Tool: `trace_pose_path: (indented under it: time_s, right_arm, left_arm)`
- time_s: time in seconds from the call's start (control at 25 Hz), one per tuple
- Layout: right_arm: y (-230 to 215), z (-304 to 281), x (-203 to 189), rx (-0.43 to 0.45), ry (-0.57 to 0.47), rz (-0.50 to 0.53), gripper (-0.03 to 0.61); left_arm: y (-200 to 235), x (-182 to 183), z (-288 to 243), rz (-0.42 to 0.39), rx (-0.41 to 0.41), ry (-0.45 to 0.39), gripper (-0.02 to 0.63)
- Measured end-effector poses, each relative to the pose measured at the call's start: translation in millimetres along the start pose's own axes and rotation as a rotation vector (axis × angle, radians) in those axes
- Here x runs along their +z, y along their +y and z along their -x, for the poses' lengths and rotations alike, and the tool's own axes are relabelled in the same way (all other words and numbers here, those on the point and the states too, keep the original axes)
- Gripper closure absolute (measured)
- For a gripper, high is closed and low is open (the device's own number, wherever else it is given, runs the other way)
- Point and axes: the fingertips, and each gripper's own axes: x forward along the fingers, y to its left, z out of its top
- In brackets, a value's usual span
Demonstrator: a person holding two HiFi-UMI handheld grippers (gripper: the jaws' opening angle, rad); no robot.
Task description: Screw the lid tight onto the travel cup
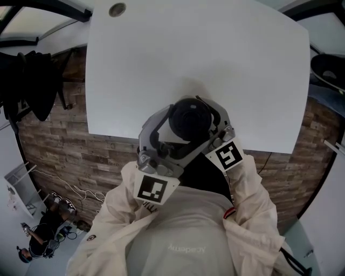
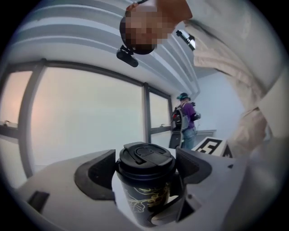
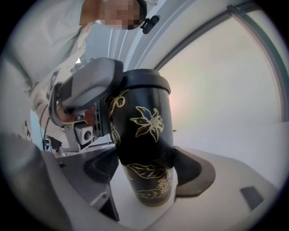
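A black travel cup (image 3: 144, 135) with gold flower drawings is held upright in the air between both grippers, close to the person's chest. My right gripper (image 3: 144, 167) is shut on the cup's lower body, a pad pressing each side. The black lid (image 2: 146, 155) sits on the cup's top, and my left gripper (image 2: 146, 166) is shut on its rim from both sides. From the head view I see the lid (image 1: 190, 118) from above, ringed by grey jaws. The cup's base is hidden there.
A white table (image 1: 215, 54) with a round cable hole (image 1: 117, 9) lies just beyond the cup, over a brick-patterned floor (image 1: 59, 145). A dark chair (image 1: 27, 81) stands at the left. A person in purple (image 2: 185, 119) stands far off by the windows.
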Motion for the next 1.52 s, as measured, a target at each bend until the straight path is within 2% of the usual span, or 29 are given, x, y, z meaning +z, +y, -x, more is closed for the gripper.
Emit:
trace_pose_path:
  time_s: [0.2,0.28,0.36,0.48,0.6,0.68,0.76,0.88,0.96,1.04,1.08,1.16,1.28,1.36,1.52]
  right_arm:
    - [-2,0,-1,-0.006,-0.009,-0.012,0.183]
    - [-3,1,-2,-0.009,-0.012,-0.022,0.183]
    - [-4,0,-2,-0.015,-0.017,-0.033,0.183]
    - [-3,-2,-2,-0.038,-0.021,-0.038,0.181]
    - [-2,-4,5,-0.077,-0.045,-0.041,0.181]
    - [-2,-7,9,-0.106,-0.047,0.004,0.181]
    - [-2,-10,8,-0.128,-0.031,0.051,0.181]
    - [-4,-12,8,-0.148,-0.032,0.057,0.181]
    - [-3,-13,9,-0.158,-0.031,0.060,0.181]
    - [-5,-13,9,-0.173,-0.037,0.044,0.181]
    - [-5,-13,9,-0.177,-0.039,0.034,0.181]
    - [-5,-12,8,-0.174,-0.037,0.031,0.181]
    - [-3,-12,6,-0.145,-0.027,0.058,0.181]
    - [-2,-12,3,-0.129,-0.018,0.073,0.181]
    - [-1,-12,3,-0.099,-0.007,0.091,0.181]
  left_arm:
    - [-3,0,2,-0.039,-0.396,-0.047,0.196]
    - [-3,2,-1,-0.047,-0.490,-0.043,0.196]
    - [-3,1,-2,-0.042,-0.512,-0.028,0.196]
    - [-3,-1,-2,-0.017,-0.436,-0.009,0.196]
    - [-2,-3,-4,0.042,-0.307,0.001,0.196]
    - [0,-6,-4,0.090,-0.215,0.009,0.196]
    - [4,-9,-3,0.115,-0.097,0.022,0.196]
    - [8,-8,-1,0.136,0.119,0.034,0.196]
    - [11,-7,-2,0.165,0.227,0.039,0.196]
    - [11,-6,-4,0.157,0.279,0.046,0.196]
    - [10,-5,-5,0.138,0.278,0.046,0.196]
    - [7,-4,-6,0.100,0.230,0.037,0.196]
    - [4,-5,-4,0.057,0.082,0.004,0.195]
    - [0,-6,-2,0.032,-0.063,-0.025,0.193]
    - [-3,-4,0,-0.021,-0.405,-0.062,0.193]
